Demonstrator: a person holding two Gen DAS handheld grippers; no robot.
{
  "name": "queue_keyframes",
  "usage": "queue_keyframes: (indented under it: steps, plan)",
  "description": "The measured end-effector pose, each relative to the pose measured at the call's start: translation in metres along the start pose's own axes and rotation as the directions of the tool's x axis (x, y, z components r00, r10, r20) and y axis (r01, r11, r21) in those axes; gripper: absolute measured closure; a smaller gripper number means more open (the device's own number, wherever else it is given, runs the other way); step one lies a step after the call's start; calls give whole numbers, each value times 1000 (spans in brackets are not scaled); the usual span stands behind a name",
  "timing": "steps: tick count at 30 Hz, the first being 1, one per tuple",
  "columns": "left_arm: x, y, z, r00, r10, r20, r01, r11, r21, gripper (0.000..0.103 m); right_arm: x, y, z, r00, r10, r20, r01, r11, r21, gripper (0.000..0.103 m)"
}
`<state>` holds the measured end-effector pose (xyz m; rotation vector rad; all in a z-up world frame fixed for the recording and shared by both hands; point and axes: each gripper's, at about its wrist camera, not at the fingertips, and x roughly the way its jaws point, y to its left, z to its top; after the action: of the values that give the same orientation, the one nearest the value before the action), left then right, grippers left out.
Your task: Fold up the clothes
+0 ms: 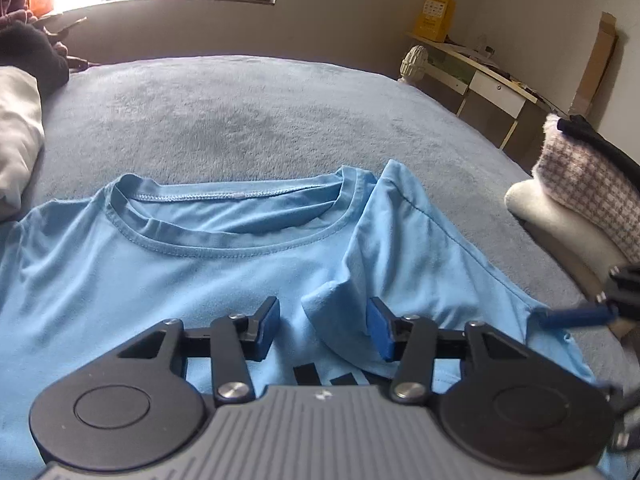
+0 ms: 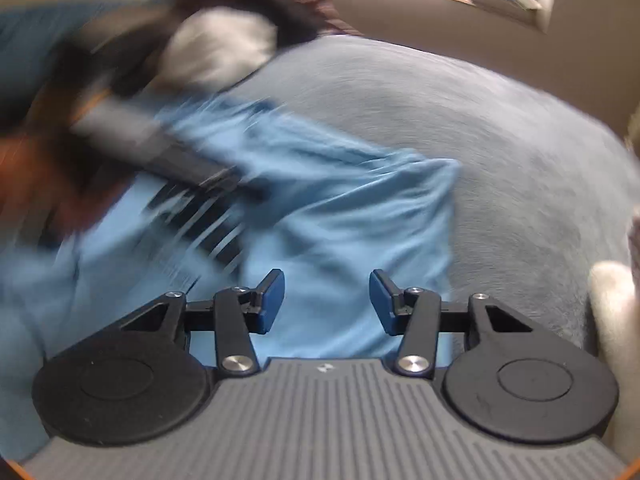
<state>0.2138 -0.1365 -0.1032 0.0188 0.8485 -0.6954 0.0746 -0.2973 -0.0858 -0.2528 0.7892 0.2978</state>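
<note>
A light blue T-shirt (image 1: 160,280) lies flat on a grey-blue blanket (image 1: 240,120), collar (image 1: 224,236) away from me, with a black print (image 1: 308,376) on the chest. Its right sleeve is folded inward, forming a raised ridge (image 1: 340,304). My left gripper (image 1: 324,328) stands open over that ridge; the cloth lies between the blue pads without being pinched. A blue finger (image 1: 576,315) of the other gripper shows at the sleeve's edge. The right wrist view is blurred: my right gripper (image 2: 327,300) is open above the shirt (image 2: 340,208), nothing between its pads.
A white pillow (image 1: 16,140) lies at the bed's left, and a plaid cushion (image 1: 592,192) on a white seat to the right. A desk (image 1: 480,76) with a yellow box (image 1: 434,16) stands along the far wall. Dark clothing (image 1: 32,56) is heaped at the far left.
</note>
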Motion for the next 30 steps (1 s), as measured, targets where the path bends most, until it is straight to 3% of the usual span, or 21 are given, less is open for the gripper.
queue_keyframes:
  steps: [3, 5, 7, 8, 9, 11, 15, 17, 19, 20, 21, 23, 28, 30]
  plan:
    - [4, 0, -2, 1000, -1, 9, 2, 1000, -30, 58, 2, 37, -12, 999, -27, -20, 24, 988, -153, 55]
    - [5, 1, -3, 1000, 11, 13, -10, 999, -44, 66, 8, 49, -17, 998, -55, -25, 48, 972, -228, 58]
    - [6, 2, -2, 1000, 18, 12, -18, 998, -63, 82, 16, 49, -19, 995, -90, -41, 77, 965, -249, 79]
    - [7, 3, -2, 1000, 19, 11, -18, 997, -74, 85, 19, 47, -20, 995, -90, -46, 77, 969, -235, 95]
    - [7, 4, 0, 1000, 24, 11, -23, 996, -85, 90, 19, 44, -20, 996, -77, -49, 66, 976, -207, 100]
    - [10, 5, 2, 999, 39, 4, -38, 993, -111, 91, 14, 43, -21, 998, -58, -30, 52, 982, -183, 101]
    - [19, 6, 5, 998, 60, -31, -64, 987, -146, 86, 13, 56, -32, 997, -57, -43, 46, 975, -217, 100]
    - [17, 9, 8, 999, 38, -38, -45, 980, -191, 75, 14, 58, -37, 997, -59, -39, 50, 978, -205, 99]
    - [13, 13, 11, 999, 12, -34, -20, 970, -244, 50, 9, 56, -39, 998, -53, -20, 49, 983, -176, 97]
    - [8, 15, 13, 1000, 13, -27, -20, 963, -269, 47, 4, 52, -38, 999, -38, -8, 37, 989, -144, 90]
    - [3, 17, 14, 1000, 23, -21, -28, 957, -290, 44, -1, 49, -36, 1000, -24, 4, 24, 993, -113, 77]
    - [-10, 26, 18, 999, 34, -9, -35, 944, -329, 43, -12, 39, -30, 999, 6, 53, -3, 999, -48, 71]
    - [-62, 62, 25, 990, 135, 31, -114, 922, -371, 44, -13, 15, 4, 983, 84, 163, -103, 988, 111, 71]
    - [-88, 77, 25, 982, 182, 40, -157, 922, -355, 44, 1, 12, 26, 976, 112, 189, -136, 984, 119, 82]
